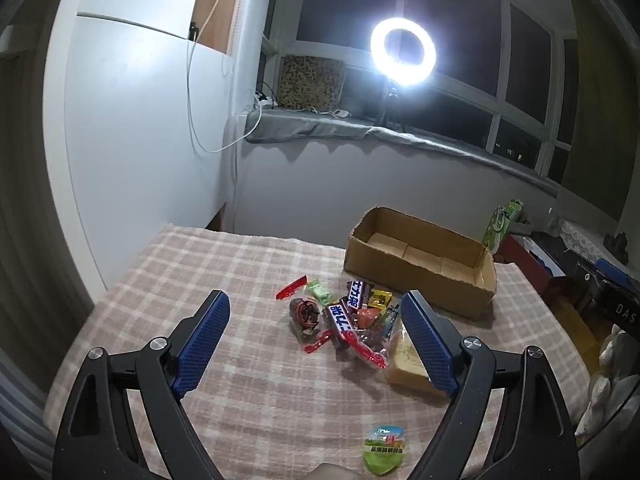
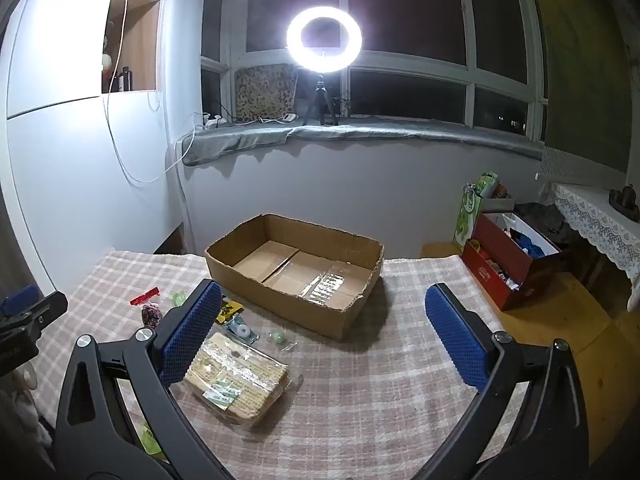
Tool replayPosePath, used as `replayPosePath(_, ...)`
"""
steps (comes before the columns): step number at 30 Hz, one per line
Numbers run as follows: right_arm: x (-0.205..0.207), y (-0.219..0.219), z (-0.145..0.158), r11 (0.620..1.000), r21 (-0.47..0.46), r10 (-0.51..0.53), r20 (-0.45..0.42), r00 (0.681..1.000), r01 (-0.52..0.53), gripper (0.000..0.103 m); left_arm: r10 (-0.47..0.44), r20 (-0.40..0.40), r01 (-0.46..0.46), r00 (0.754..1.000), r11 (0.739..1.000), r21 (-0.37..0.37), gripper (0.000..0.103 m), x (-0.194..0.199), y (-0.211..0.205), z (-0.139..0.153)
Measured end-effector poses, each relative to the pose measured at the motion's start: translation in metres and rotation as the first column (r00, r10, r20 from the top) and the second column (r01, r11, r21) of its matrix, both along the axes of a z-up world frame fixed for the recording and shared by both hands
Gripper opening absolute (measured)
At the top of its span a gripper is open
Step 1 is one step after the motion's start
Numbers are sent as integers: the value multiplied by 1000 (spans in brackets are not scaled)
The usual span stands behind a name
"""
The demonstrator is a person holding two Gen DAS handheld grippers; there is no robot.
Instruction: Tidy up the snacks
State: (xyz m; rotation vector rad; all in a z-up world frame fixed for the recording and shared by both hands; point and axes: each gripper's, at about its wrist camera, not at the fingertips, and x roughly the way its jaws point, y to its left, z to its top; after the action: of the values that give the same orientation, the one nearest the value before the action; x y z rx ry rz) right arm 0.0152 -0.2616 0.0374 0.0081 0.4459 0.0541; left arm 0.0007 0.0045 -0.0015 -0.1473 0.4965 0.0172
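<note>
On the checked cloth [image 2: 360,400], the cardboard box [image 2: 256,280] sits empty; both tools, left [image 1: 316,336] and right [image 2: 320,332], gape wide, holding nothing.

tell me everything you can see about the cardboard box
The box is plain brown corrugated cardboard, shallow and rectangular, open at the top with ragged, torn-looking edges where the flaps are gone. Its inside is empty; the bottom flaps are sealed with shiny clear tape that catches the light. It stands upright on the checked cloth at the far side of the table, turned at an angle. The snack pile lies just in front; nothing visibly touches the box.
</note>
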Motion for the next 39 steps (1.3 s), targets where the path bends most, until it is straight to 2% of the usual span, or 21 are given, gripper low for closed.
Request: replayPosePath(39,0,5,3,1000,-15,-6,9,1000,6,103,-6,9,7,1000,1000,-5,87,-1,-4,3)
